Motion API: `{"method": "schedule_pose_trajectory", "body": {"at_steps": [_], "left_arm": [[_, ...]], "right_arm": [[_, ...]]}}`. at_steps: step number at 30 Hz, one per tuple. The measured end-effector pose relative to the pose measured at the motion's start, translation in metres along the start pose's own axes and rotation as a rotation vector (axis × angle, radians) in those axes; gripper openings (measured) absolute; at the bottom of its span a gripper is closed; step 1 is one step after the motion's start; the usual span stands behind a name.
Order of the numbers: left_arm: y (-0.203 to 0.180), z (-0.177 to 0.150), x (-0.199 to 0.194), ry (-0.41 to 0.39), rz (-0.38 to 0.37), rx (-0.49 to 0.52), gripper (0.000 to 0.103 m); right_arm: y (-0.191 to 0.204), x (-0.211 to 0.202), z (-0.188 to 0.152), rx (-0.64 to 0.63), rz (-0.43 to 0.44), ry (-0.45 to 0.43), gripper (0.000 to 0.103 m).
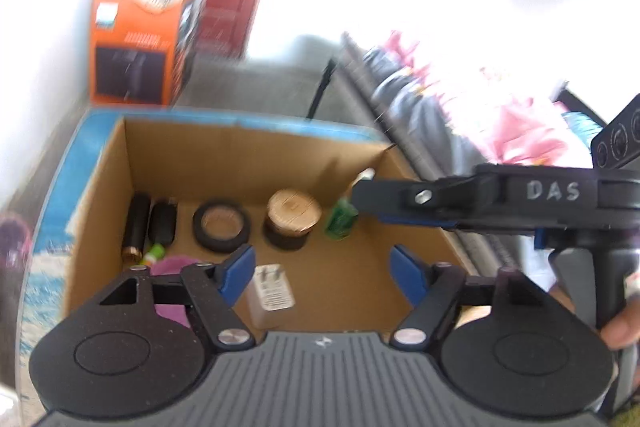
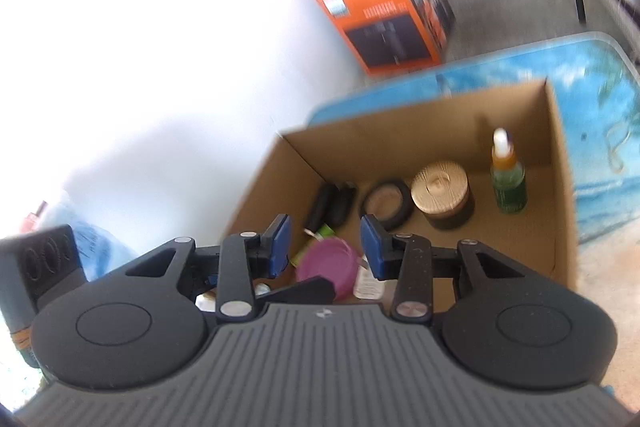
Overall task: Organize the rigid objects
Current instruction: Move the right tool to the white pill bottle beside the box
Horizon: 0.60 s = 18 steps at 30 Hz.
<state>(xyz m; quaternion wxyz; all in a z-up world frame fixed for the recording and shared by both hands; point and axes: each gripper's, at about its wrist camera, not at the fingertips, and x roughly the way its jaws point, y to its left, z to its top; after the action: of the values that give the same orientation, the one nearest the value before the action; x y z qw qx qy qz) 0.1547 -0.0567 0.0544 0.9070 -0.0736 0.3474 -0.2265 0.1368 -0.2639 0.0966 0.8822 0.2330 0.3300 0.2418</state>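
While both claws hang empty above the box [image 1: 256, 147], the left claw [image 1: 322, 273] spread wide and the right claw [image 2: 325, 247] narrower, the charger [image 1: 272, 293] lies at lower centre directly below the left, nearer it, long axis pointing up-frame.

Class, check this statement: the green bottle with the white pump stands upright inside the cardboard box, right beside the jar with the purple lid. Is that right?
One detail is wrong. The green bottle does stand upright in the cardboard box, but the jar beside it has a wood-grain lid, not a purple one, as the right wrist view shows.
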Motion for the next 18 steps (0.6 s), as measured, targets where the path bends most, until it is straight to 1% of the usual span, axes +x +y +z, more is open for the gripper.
{"method": "schedule_pose_trajectory", "body": {"at_steps": [2, 4, 6, 8, 11, 14, 18], "left_arm": [[-0.007, -0.006, -0.030, -0.061, -0.031, 0.043, 0.086], [-0.009, -0.014, -0.059, -0.115, -0.041, 0.076, 0.088], [-0.007, -0.025, -0.083, -0.162, -0.035, 0.096, 0.089], [-0.002, -0.036, -0.100, -0.192, -0.015, 0.094, 0.089], [0.009, -0.056, -0.113, -0.214, 0.021, 0.089, 0.089], [0.018, -0.072, -0.113, -0.201, 0.065, 0.084, 0.089], [0.033, -0.091, -0.097, -0.156, 0.111, 0.072, 0.089]], "right_arm": [[0.013, -0.034, -0.007, -0.033, 0.014, -0.084, 0.040], [0.024, -0.063, -0.019, -0.060, 0.033, -0.161, 0.040], [0.029, -0.084, -0.033, -0.060, 0.055, -0.207, 0.041], [0.032, -0.093, -0.047, -0.046, 0.069, -0.223, 0.041], [0.034, -0.091, -0.065, -0.022, 0.078, -0.203, 0.041], [0.037, -0.061, -0.085, 0.019, 0.093, -0.132, 0.041], [0.047, -0.014, -0.107, 0.049, 0.096, -0.018, 0.042]]}}
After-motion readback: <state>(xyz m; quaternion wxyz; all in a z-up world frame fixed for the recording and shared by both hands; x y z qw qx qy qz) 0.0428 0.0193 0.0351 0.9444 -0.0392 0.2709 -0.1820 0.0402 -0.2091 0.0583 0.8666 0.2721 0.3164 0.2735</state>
